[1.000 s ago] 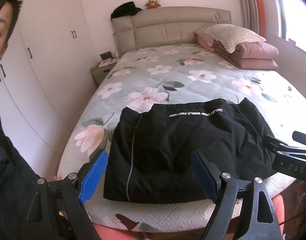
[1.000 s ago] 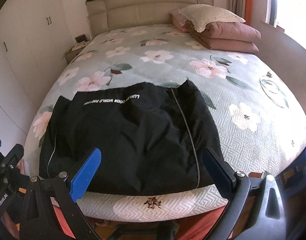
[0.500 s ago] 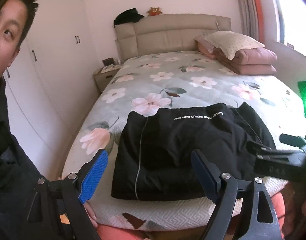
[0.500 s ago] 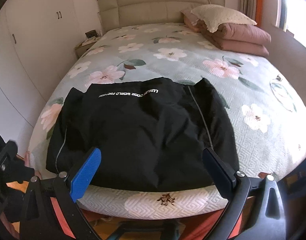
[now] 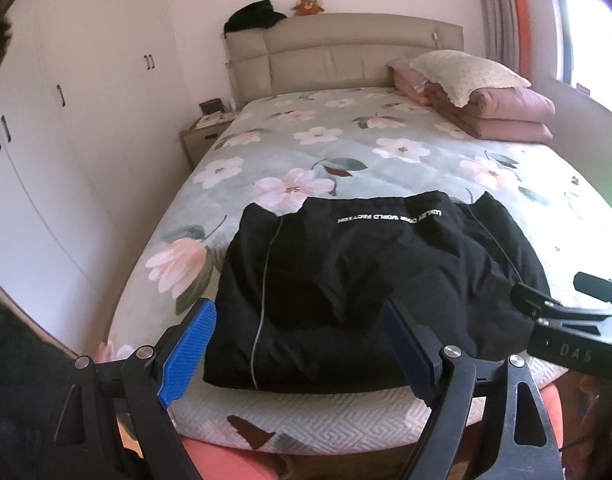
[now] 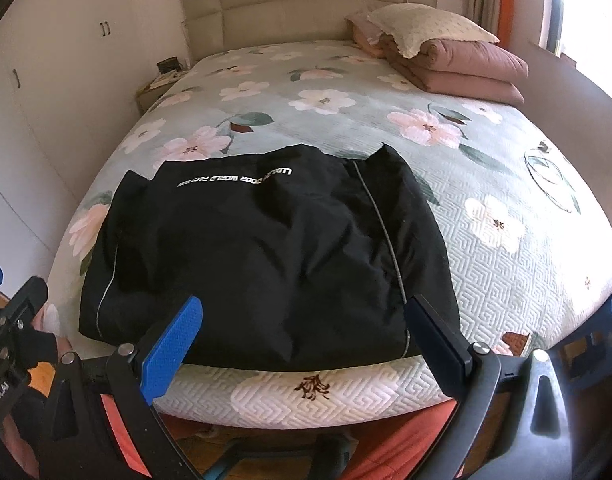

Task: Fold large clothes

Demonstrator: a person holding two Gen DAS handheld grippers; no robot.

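A black jacket (image 5: 369, 280) lies folded into a flat rectangle at the near edge of the bed, white lettering along its far side; it also shows in the right wrist view (image 6: 262, 256). My left gripper (image 5: 298, 344) is open and empty, held just before the jacket's near left part. My right gripper (image 6: 302, 344) is open and empty, just before the jacket's near edge. The right gripper shows at the right of the left wrist view (image 5: 565, 320).
The bed (image 5: 345, 140) has a floral quilt. A pillow on folded pink bedding (image 5: 489, 100) sits far right by the headboard. White wardrobes (image 5: 66, 120) line the left wall, a nightstand (image 5: 206, 132) beside the bed.
Both grippers have shifted slightly toward the bed; the jacket looks a little nearer. The person's face has slipped mostly out of the left view. The jacket has not moved.
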